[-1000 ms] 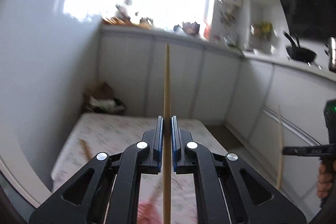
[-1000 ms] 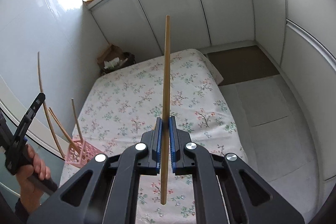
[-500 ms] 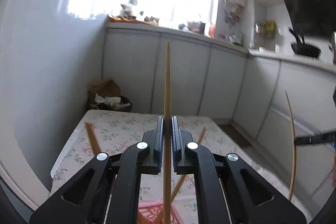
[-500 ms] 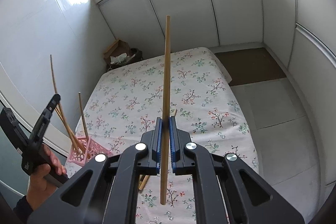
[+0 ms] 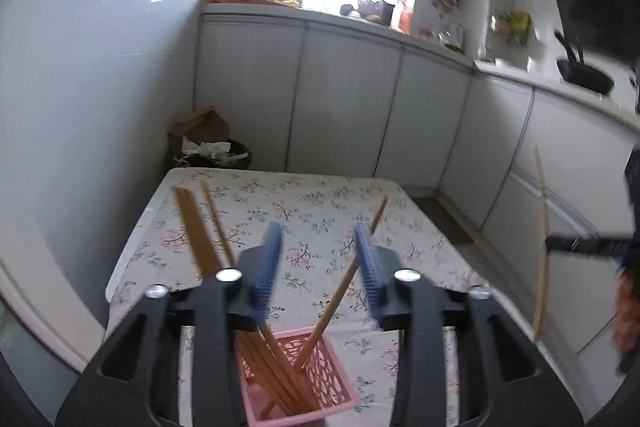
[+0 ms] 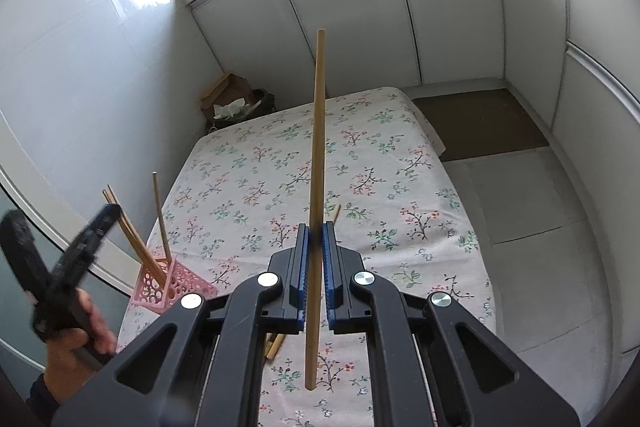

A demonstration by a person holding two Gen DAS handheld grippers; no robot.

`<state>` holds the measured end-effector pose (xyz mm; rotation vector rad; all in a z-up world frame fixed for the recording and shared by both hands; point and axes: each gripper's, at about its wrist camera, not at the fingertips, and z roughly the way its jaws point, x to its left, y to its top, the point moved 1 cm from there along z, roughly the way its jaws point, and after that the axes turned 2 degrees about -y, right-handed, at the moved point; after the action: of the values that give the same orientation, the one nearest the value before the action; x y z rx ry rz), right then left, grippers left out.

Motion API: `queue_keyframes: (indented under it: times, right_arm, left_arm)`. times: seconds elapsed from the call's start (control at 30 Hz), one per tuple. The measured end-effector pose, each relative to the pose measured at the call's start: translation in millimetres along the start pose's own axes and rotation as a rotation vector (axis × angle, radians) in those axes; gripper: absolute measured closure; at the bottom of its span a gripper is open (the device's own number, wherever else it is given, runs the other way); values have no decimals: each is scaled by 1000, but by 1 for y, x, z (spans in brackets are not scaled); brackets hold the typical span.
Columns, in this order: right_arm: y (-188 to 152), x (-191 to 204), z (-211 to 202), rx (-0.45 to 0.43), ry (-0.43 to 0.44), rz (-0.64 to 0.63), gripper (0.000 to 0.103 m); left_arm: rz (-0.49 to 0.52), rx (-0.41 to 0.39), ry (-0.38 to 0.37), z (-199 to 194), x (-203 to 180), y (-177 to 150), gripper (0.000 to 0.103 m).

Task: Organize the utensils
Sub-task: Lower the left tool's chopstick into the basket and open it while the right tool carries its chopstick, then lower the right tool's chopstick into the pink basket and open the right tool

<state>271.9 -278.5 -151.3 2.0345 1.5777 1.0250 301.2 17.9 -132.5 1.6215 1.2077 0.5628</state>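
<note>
My left gripper point(image 5: 318, 259) hovers just above the pink basket point(image 5: 340, 387), and its jaws are opening with a clear gap between the blue pads point(image 5: 268, 267). Several wooden chopsticks point(image 5: 200, 243) stand in the basket; one chopstick point(image 5: 344, 279) leans to the right and crosses the gap without touching either pad. My right gripper point(image 6: 316, 227) is shut on one upright chopstick point(image 6: 317, 131) above the floral tablecloth point(image 6: 380, 195). In the right wrist view the basket point(image 6: 160, 287) sits at the table's near left corner, beside the blurred left gripper point(image 6: 96, 231). A loose chopstick point(image 6: 276, 345) lies under the right gripper.
A tiled wall point(image 6: 80, 67) runs along the table's left side. White cabinets point(image 6: 360, 7) stand behind it, and a bin with cardboard point(image 6: 236, 103) sits at the far left corner. Floor point(image 6: 520, 207) lies to the right. A hand point(image 6: 76, 335) holds the left gripper.
The left jaws have come apart and the chopstick they held now stands in the pink basket. The left gripper has tipped down towards the basket. The right gripper still holds its chopstick.
</note>
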Motion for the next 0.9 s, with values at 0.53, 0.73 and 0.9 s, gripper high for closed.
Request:
queue_keyframes:
  times: [0.53,0.73,0.9]
  right_arm:
    - [-10,79,12,-147,111,-52,96]
    - [-7,122,25,-248,191,-5,96]
    - [-8,159,37,-310,223,-17,96]
  left_arm:
    - [-286,272,148,-25,51,15,20]
    - [-362,269,152,-31,69,15,20]
    - [-384,267,154,-32,76,18,20]
